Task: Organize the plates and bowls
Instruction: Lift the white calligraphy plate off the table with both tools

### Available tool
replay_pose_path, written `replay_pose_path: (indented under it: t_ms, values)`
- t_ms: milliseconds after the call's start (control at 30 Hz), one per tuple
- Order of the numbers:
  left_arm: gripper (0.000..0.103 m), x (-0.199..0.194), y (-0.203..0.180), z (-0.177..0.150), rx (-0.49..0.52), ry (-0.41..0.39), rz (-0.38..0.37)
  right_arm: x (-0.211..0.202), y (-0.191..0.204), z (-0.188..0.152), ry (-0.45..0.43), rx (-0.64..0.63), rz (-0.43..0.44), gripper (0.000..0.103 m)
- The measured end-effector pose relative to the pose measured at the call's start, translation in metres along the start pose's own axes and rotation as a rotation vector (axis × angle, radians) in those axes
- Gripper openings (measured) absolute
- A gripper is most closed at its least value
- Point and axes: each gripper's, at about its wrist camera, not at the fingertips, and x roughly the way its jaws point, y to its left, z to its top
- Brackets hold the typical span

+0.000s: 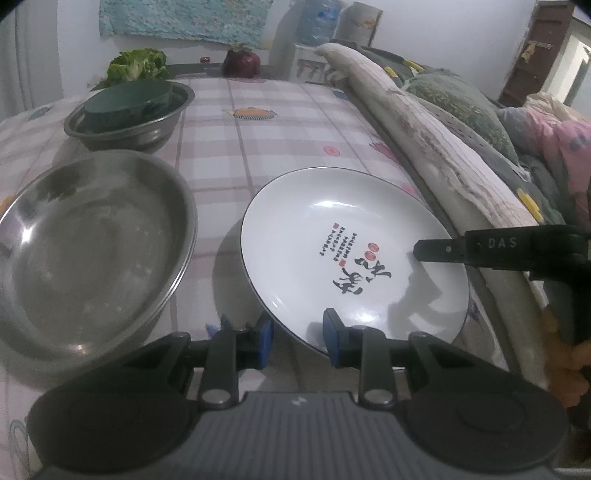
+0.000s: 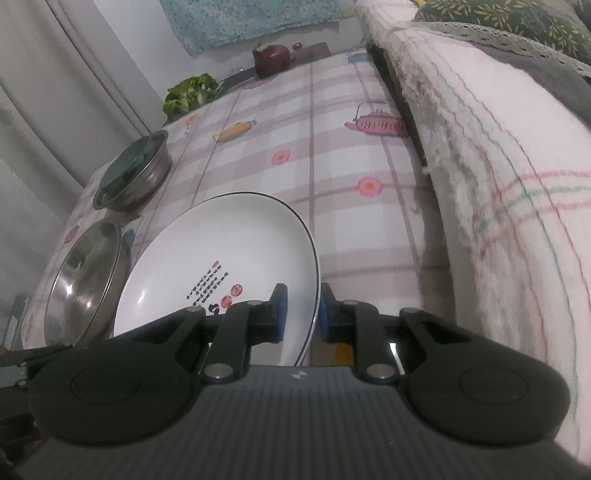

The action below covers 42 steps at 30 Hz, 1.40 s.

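Note:
A white plate (image 1: 332, 236) with black calligraphy and a thin dark rim hovers tilted over the checked tablecloth (image 1: 258, 129). My left gripper (image 1: 298, 341) is shut on its near rim, one blue pad under it and one on top. My right gripper (image 2: 301, 314) is shut on the same plate (image 2: 229, 251) at its right edge, and one of its fingers (image 1: 443, 251) shows lying across the plate's right side. Left of the plate sits an empty steel bowl (image 1: 92, 251). Behind it a second steel bowl (image 1: 129, 125) holds a dark green dish (image 1: 125, 99).
A rolled pale cover and cushions (image 1: 443, 147) run along the table's right edge, close to the plate. Lettuce (image 1: 136, 64) and a red onion (image 1: 242, 62) lie at the far end. A water bottle (image 1: 317, 18) stands behind them.

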Motion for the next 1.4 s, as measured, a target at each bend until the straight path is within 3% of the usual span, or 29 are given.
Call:
replay_pose_path:
  t_ms: [367,600,1400]
  values:
    - [0.031,-0.026,0.008,-0.034,0.018,0.038,-0.077,-0.025,0.017,-0.040,0.010,-0.024,-0.002,0.018]
    - [0.031,-0.026,0.020,-0.034,0.012,0.041,-0.141,-0.034,0.017,-0.051,-0.024,-0.003,-0.002,0.018]
    - [0.035,-0.002,0.018,-0.009,0.037,-0.026,-0.019,-0.035,0.010,-0.063,-0.048,0.063,0.032,0.018]
